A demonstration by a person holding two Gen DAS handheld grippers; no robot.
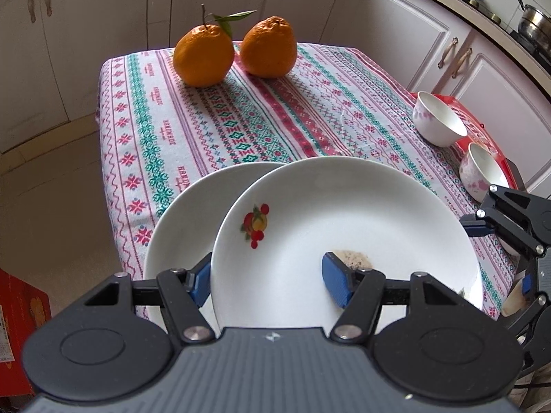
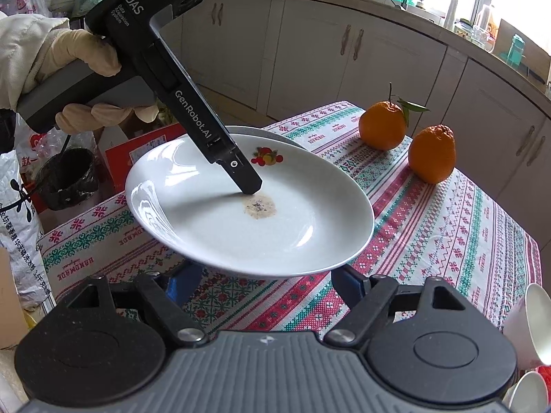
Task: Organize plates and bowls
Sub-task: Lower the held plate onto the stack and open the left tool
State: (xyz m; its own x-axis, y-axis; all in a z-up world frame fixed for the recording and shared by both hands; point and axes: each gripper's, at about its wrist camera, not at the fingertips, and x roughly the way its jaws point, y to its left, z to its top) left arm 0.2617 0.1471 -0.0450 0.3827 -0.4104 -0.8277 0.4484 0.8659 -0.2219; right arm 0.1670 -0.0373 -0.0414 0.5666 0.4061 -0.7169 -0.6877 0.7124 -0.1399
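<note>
Left gripper [image 1: 267, 280]: its blue fingers [image 1: 201, 284] straddle the near rim of the stained plate [image 1: 344, 216], one finger under the rim and one on the inner face beside the brown stain [image 1: 354, 258]; whether they are actually pinching it cannot be told. The stained plate is raised and tilted above the patterned surface [image 1: 241, 113], overlapping a second plate [image 1: 186, 213] lying to its left. Beyond the stained plate stand two oranges [image 1: 203, 55]; to its right sit two bowls [image 1: 439, 118]. Right gripper [image 2: 265, 284]: fingers spread, empty, just below the stained plate's near edge. Risk: a single rim hold on a tilted plate may slip, dropping it onto the second plate.
</note>
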